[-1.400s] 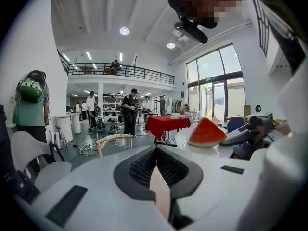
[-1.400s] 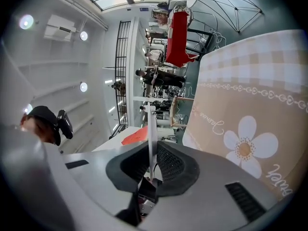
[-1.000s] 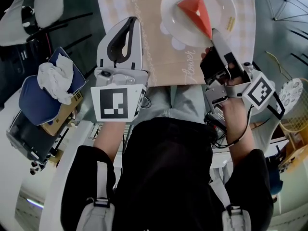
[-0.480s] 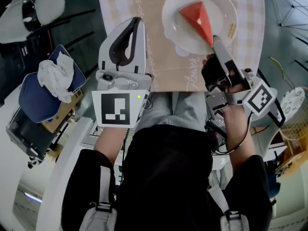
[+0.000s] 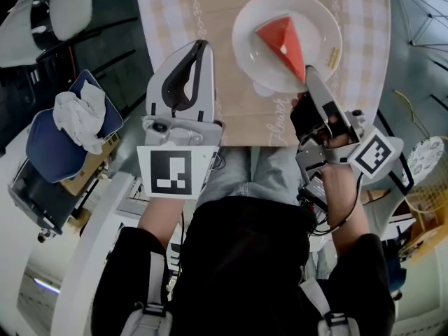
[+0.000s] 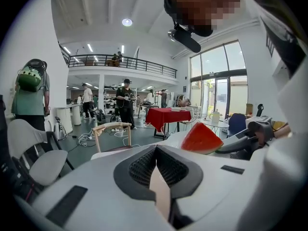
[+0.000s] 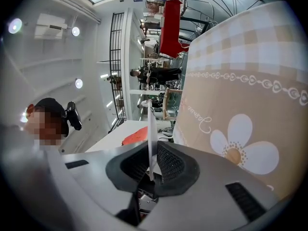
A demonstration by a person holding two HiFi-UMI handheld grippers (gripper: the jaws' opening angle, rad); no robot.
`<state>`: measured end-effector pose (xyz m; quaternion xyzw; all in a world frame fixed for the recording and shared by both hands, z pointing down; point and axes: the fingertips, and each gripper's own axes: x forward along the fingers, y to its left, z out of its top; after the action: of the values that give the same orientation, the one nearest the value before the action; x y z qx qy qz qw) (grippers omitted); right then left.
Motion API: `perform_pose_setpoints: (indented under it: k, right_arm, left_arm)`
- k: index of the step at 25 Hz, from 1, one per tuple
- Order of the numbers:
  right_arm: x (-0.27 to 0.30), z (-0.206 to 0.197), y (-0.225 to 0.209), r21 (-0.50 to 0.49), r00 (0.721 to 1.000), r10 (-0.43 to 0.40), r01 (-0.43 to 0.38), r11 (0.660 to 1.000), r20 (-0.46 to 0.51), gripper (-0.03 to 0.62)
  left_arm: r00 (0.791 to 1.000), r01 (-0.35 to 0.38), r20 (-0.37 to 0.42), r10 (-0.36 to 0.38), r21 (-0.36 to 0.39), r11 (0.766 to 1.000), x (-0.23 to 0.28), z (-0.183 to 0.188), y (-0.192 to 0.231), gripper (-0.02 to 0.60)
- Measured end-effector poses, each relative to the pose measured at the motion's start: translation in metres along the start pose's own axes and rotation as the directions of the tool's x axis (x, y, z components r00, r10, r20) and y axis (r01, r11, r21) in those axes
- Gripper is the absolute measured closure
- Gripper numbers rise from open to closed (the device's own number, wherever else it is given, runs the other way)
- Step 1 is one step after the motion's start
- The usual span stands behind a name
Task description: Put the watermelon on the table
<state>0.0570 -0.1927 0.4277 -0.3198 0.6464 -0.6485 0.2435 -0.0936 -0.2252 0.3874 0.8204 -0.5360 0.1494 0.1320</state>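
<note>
It's a big open hall, part lab and part shared workspace. A railed mezzanine (image 6: 120, 61) runs overhead and tall windows (image 6: 216, 88) fill one wall. People (image 6: 126, 102) stand about among white tables (image 6: 221, 125), a red-clothed table (image 6: 166, 115), chairs (image 6: 36, 160) and loose cables (image 6: 86, 138).

1. Table (image 5: 164, 19): fully covered, bare top not visible.
2. Cloth (image 5: 231, 75): laid directly on table; beige centre with white flower prints and script lettering, pale checked borders, reaches the near edge.
3. White plate (image 5: 320, 21): over cloth's beige centre, near that edge; resting or lifted, can't tell.
</note>
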Motion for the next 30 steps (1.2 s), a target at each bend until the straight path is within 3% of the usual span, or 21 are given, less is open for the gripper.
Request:
perform_pose_setpoints:
  k: [12, 30]
  right_arm:
    - [0.004, 0.002, -0.034, 0.018, 0.999, 0.001, 0.0, 1.0, -0.035, 0.553]
    - [0.019, 0.0, -0.081, 0.024, 0.997, -0.042, 0.043, 0.999, -0.067, 0.553]
  left_arm:
    - [0.999, -0.042, -0.025, 0.042, -0.009, 0.999, 0.011, -0.024, 0.005, 0.569]
    - [0.997, -0.049, -0.055, 0.049, -0.009, 0.999, 0.035, -0.054, 0.014, 0.569]
